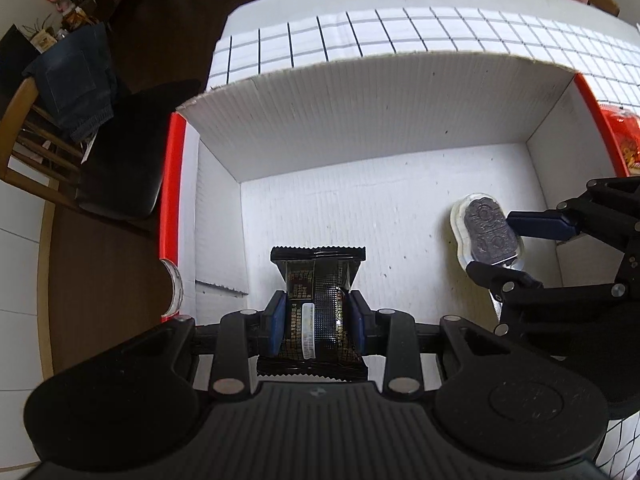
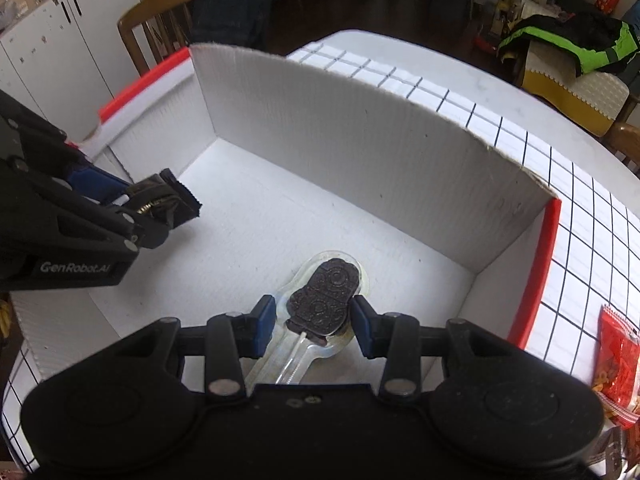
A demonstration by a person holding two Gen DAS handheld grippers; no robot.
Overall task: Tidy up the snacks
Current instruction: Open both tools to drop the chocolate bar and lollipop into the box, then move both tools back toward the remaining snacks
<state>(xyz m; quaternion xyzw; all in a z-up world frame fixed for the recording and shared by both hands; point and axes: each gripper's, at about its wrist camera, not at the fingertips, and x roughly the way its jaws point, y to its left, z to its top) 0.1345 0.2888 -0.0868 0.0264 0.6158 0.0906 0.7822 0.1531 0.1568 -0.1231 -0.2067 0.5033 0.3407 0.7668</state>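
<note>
A white cardboard box point(image 1: 360, 120) with red rims lies open on a grid-patterned tablecloth. My left gripper point(image 1: 318, 326) is shut on a black snack packet point(image 1: 320, 284) with gold print, held inside the box above its floor. In the right wrist view that same left gripper point(image 2: 158, 210) shows at the left with the black snack packet point(image 2: 176, 200). My right gripper point(image 2: 314, 322) is shut on a clear-wrapped dark chocolate lollipop point(image 2: 326, 294), also inside the box point(image 2: 340, 152). From the left wrist view the lollipop point(image 1: 490, 234) sits between the right gripper's point(image 1: 504, 246) fingers.
A red snack bag point(image 2: 618, 364) lies on the grid tablecloth point(image 2: 580, 208) right of the box; its edge shows as red bag point(image 1: 624, 136). A black chair point(image 1: 120, 160) with jeans over a wooden chair stands left of the table. A clear item point(image 1: 174, 292) peeks by the box's left rim.
</note>
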